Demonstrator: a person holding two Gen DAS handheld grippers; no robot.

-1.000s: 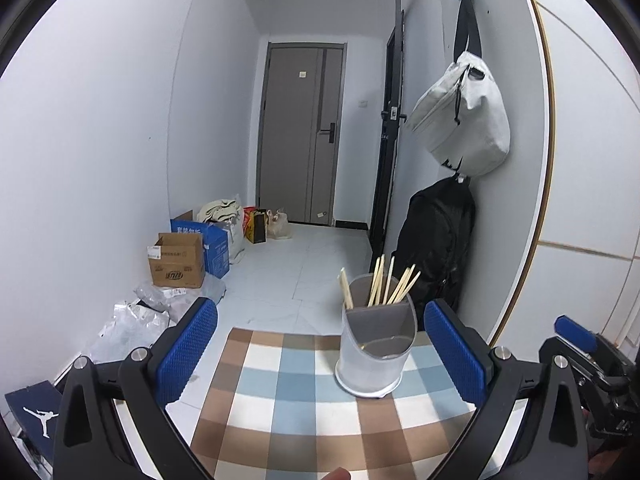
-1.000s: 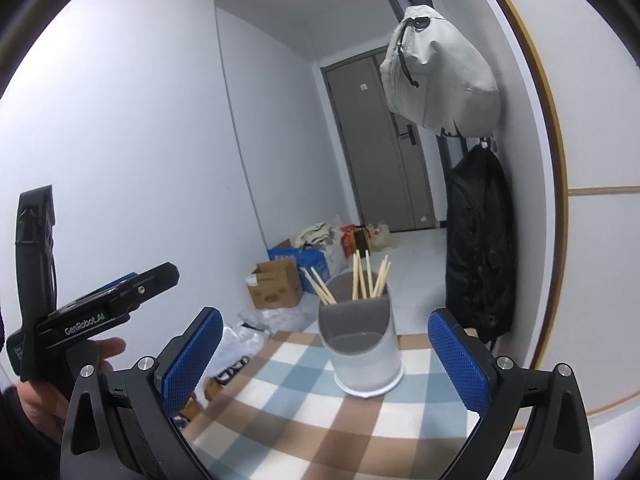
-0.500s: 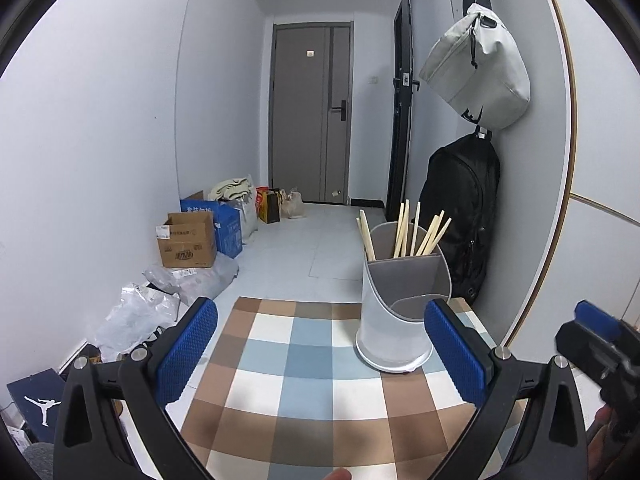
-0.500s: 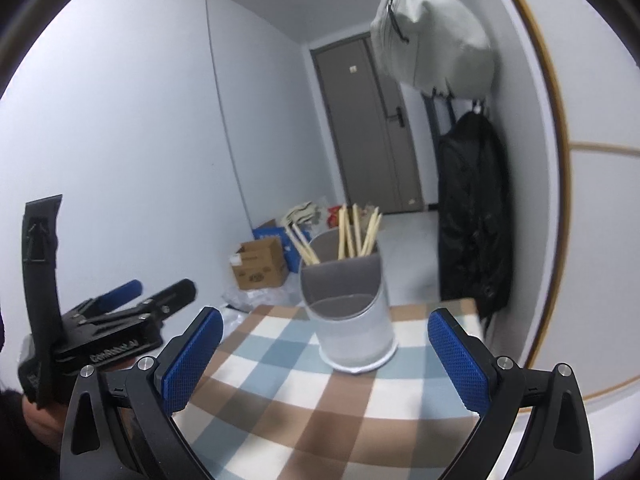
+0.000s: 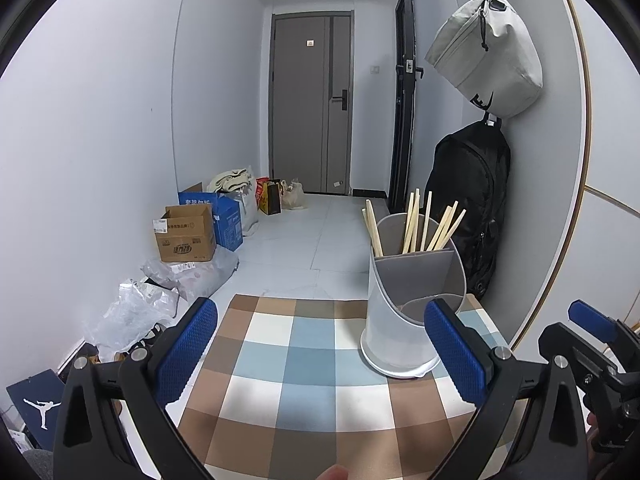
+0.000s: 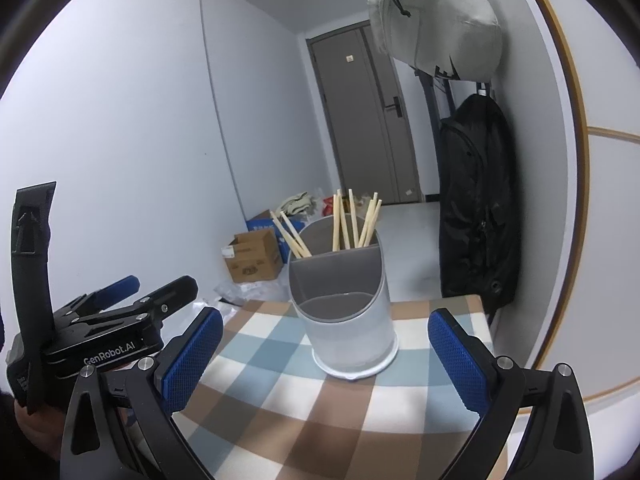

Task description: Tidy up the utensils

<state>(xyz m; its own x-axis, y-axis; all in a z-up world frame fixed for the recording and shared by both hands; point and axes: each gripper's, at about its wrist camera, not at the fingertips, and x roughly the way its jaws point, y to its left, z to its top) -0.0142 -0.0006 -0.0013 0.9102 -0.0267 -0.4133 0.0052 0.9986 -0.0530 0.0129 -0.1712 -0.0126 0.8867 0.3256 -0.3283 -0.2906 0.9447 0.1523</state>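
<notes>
A grey-and-white utensil holder (image 5: 404,312) (image 6: 344,312) stands on a checked tablecloth (image 5: 304,364) (image 6: 312,400), near the table's far right corner. Several wooden chopsticks (image 5: 416,224) (image 6: 352,224) stick up from its rear compartment; its front compartment looks empty. My left gripper (image 5: 320,352) is open and empty, with the holder just inside its right finger. My right gripper (image 6: 324,356) is open and empty too, the holder between and beyond its fingers. In the right wrist view the left gripper's body (image 6: 100,332) shows at the left, held by a hand.
The table stands against a white wall on the right. A black backpack (image 5: 472,204) and a grey bag (image 5: 488,44) hang there. On the floor to the left lie cardboard boxes (image 5: 186,234) and plastic bags (image 5: 132,312). A grey door (image 5: 312,104) closes the hallway.
Both grippers have shifted so the holder sits lower and closer in each view. The left view has swung left, putting the holder toward its right finger. Neither gripper has changed its opening.
</notes>
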